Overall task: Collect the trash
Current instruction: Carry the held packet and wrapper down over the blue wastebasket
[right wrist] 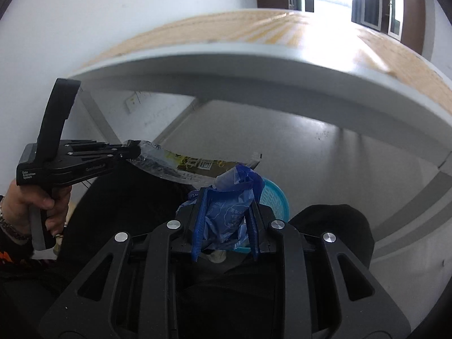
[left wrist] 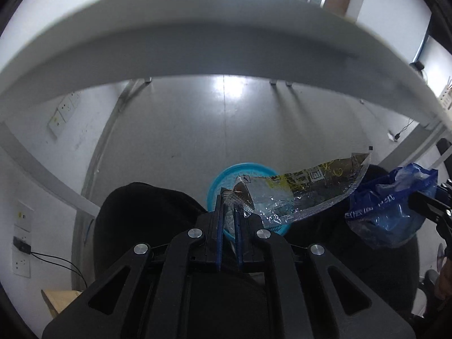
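Note:
My left gripper (left wrist: pixel 229 201) is shut on a clear and dark snack wrapper (left wrist: pixel 310 189) with yellow print, held above a light blue bin (left wrist: pixel 223 178) on the floor. My right gripper (right wrist: pixel 227 197) is shut on a crumpled blue plastic bag (right wrist: pixel 228 212), also above the blue bin (right wrist: pixel 275 197). In the right wrist view the left gripper (right wrist: pixel 132 151) holds the wrapper (right wrist: pixel 192 166) out to the right. The blue bag also shows at the right of the left wrist view (left wrist: pixel 389 206).
A white-edged wooden table (right wrist: pixel 254 65) overhangs above and in front. The grey floor (left wrist: pixel 226 127) lies below it with table legs at the sides. My dark-clothed knees (left wrist: pixel 141 212) flank the bin. Wall sockets (left wrist: pixel 60 113) are on the left.

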`<control>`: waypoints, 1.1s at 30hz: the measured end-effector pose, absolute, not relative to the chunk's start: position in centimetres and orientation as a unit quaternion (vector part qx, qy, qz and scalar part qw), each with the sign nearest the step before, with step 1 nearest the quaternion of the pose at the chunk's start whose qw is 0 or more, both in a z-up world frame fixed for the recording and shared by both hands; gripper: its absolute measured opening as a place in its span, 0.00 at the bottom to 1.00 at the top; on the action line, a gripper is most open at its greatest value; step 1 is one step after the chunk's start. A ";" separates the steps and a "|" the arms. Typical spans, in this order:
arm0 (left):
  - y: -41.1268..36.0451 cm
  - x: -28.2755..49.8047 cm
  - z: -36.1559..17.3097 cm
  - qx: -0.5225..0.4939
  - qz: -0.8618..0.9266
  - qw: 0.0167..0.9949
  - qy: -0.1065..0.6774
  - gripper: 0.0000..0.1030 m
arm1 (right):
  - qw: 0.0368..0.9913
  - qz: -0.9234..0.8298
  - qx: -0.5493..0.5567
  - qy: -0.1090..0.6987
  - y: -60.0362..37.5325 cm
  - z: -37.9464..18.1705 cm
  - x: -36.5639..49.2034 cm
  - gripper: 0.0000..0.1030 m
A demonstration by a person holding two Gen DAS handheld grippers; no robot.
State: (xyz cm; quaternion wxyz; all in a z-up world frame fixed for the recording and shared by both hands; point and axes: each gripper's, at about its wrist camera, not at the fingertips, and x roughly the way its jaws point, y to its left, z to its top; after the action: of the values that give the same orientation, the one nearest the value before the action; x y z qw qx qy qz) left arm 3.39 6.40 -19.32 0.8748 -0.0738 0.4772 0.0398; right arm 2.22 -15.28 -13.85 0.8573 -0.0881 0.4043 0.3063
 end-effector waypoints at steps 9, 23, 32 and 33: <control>6.8 8.9 -27.4 -0.072 0.045 0.826 0.557 0.06 | 0.826 0.273 -0.117 0.479 -12.4 -21.7 7.6 0.24; 6.0 17.1 -36.8 -0.066 0.066 0.758 0.645 0.06 | 0.781 0.228 -0.116 0.570 -8.9 -30.7 17.1 0.24; 6.1 19.5 -40.9 -0.070 0.073 0.722 0.685 0.06 | 0.751 0.199 -0.104 0.621 -7.0 -36.6 20.8 0.24; 6.1 19.7 -41.4 -0.075 0.072 0.716 0.691 0.06 | 0.745 0.197 -0.100 0.629 -6.8 -37.4 21.3 0.24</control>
State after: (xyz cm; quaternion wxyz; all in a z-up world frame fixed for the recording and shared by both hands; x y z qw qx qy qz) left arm 19.69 6.09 -41.37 0.7158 -0.0749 0.6906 0.0718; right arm 21.27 -6.82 -37.40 0.7450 -0.1003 0.6294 0.1969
